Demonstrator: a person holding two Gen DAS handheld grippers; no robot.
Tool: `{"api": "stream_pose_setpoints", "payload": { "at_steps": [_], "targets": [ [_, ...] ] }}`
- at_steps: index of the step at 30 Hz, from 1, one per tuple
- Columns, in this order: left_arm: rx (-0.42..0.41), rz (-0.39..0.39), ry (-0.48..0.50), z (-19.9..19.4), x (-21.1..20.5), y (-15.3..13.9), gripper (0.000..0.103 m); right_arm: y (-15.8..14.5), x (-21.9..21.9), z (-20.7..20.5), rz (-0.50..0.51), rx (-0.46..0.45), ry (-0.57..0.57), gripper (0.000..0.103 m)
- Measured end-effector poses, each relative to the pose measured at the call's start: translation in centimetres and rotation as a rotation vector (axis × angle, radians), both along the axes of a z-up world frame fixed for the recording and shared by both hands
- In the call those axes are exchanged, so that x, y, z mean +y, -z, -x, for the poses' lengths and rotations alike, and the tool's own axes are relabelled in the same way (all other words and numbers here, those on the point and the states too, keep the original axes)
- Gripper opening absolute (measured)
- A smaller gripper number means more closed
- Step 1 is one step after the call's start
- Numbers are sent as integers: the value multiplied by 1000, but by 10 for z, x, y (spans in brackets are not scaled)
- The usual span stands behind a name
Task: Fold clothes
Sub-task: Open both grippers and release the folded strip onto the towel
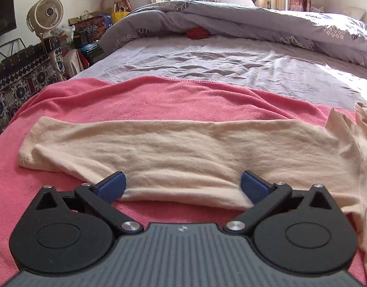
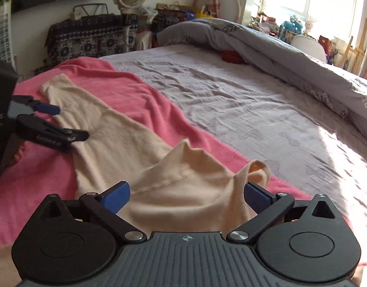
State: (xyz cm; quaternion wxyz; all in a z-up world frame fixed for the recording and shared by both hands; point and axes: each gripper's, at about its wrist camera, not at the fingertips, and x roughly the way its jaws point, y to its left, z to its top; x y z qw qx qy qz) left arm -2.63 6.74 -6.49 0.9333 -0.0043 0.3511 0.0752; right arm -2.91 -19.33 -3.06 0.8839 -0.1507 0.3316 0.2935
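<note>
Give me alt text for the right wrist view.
The open right gripper hovers over the bunched end of a cream garment lying on a pink towel on a bed. The left gripper, also open, sits at the garment's left edge.

Left claw (image 1: 183, 185), right claw (image 2: 187, 195): jaws wide.

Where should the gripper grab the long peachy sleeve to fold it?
Probably the cuff end of the peach sleeve, from its near side: it lies flat on the pink towel, and its free corner should lift easily. The left gripper is open beside it.
</note>
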Motion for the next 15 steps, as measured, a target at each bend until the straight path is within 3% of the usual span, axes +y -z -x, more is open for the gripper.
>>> {"api": "stream_pose_setpoints", "payload": {
  "at_steps": [2, 4, 10, 15],
  "targets": [
    [1, 2, 0, 0, 0, 0, 103, 28, -1, 12, 14, 74, -7, 103],
    [2, -11, 0, 0, -1, 0, 103, 41, -13, 22, -100, 29, 38, 103],
    [1, -5, -1, 0, -1, 1, 103, 40, -21, 15, -176, 82, 43, 103],
    [1, -5, -2, -1, -2, 2, 103, 38, -14, 17, -139, 60, 42, 103]
  ]
}}
